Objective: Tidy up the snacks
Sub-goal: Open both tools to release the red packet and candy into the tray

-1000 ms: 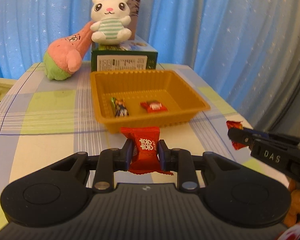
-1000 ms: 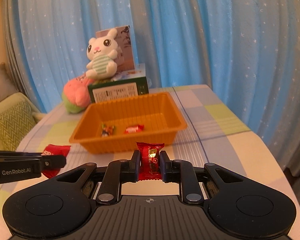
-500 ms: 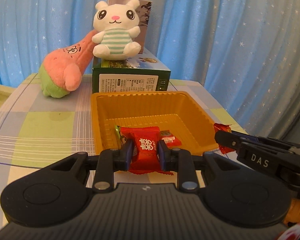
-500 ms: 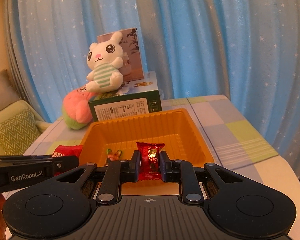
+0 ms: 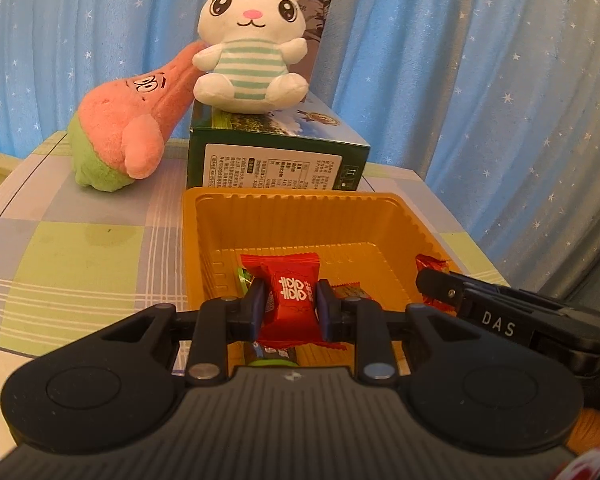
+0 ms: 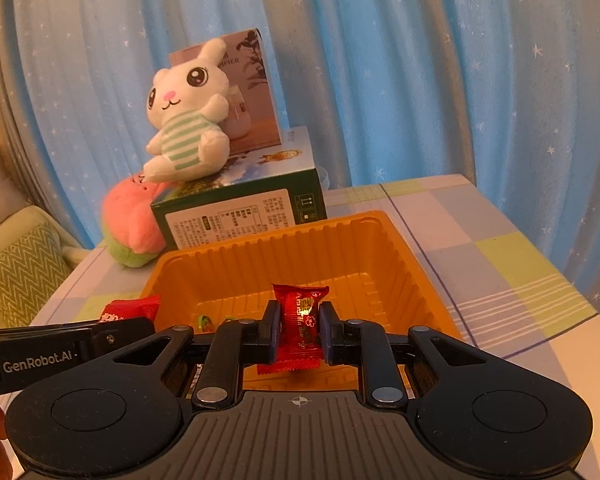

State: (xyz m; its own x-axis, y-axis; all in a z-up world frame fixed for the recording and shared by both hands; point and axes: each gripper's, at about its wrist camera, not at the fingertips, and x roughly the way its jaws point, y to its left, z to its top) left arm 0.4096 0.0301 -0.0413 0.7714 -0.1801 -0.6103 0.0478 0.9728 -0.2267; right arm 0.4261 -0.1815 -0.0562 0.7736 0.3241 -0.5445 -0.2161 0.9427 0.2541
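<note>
My left gripper is shut on a red candy packet with white characters, held over the near part of the orange tray. My right gripper is shut on a red foil candy with gold print, also over the orange tray. The right gripper's tip with its red candy shows at the right of the left wrist view. In the right wrist view the left gripper's arm and its red packet sit at the tray's left corner. Loose candies lie on the tray floor.
Behind the tray stands a green box with a white striped plush rabbit on top and a card box behind it. A pink and green plush leans at its left. The checked tablecloth spreads around; blue curtains hang behind.
Both grippers have moved forward with their candies, from in front of the tray to over it. The tray and plush toys now look larger and closer.
</note>
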